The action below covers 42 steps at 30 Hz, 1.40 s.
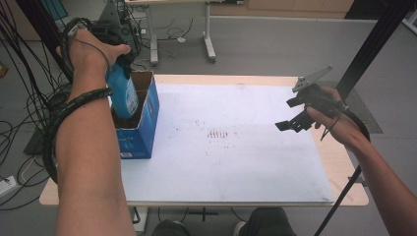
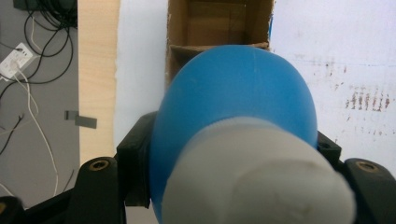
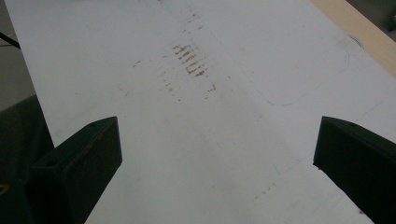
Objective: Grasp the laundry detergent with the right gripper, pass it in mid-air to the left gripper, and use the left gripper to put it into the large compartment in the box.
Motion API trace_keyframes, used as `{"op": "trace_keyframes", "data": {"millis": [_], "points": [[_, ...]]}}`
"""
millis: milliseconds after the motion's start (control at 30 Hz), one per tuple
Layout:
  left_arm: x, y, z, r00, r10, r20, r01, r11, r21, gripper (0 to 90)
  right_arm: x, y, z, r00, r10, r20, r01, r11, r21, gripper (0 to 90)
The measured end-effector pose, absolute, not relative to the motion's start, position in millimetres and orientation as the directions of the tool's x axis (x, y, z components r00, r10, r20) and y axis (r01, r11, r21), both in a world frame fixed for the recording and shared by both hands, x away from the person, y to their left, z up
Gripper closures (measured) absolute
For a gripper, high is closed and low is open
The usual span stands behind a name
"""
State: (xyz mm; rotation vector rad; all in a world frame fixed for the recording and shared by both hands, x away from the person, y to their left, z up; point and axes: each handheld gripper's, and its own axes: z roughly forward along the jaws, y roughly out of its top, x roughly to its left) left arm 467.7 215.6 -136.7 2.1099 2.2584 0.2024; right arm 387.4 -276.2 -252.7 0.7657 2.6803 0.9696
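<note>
My left gripper (image 1: 123, 61) is shut on a blue bottle (image 1: 123, 93) with a white cap (image 2: 252, 177), holding it neck-up and tilted, its lower end just inside the open blue cardboard box (image 1: 140, 135) at the table's left. In the left gripper view the blue bottle (image 2: 233, 98) sits between the two black jaws, above the brown inside of the box (image 2: 219, 23). My right gripper (image 1: 295, 115) hovers over the right side of the white mat (image 1: 221, 147), jaws wide apart with nothing between them.
The wooden table (image 1: 344, 167) carries the white mat, which has a patch of brownish marks (image 1: 218, 133) near its middle. Cables (image 1: 19, 98) hang and lie on the floor at the left. Another table's legs (image 1: 209, 44) stand beyond the far edge.
</note>
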Motion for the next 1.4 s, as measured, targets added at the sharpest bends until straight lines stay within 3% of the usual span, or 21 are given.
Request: {"op": "trace_keyframes", "data": {"millis": [733,1400], "points": [[473,212,-216,-0.046,0.998,0.052,0.997,0.043,0.063,36.4,390,-279,-265,-0.848,0.529,-0.001,0.418,0.672,0.612,1.1],[472,209,-249,-0.026,0.997,0.075,0.998,0.022,0.056,36.4,393,-281,-276,-0.843,0.538,0.003,0.43,0.671,0.603,1.4]]}}
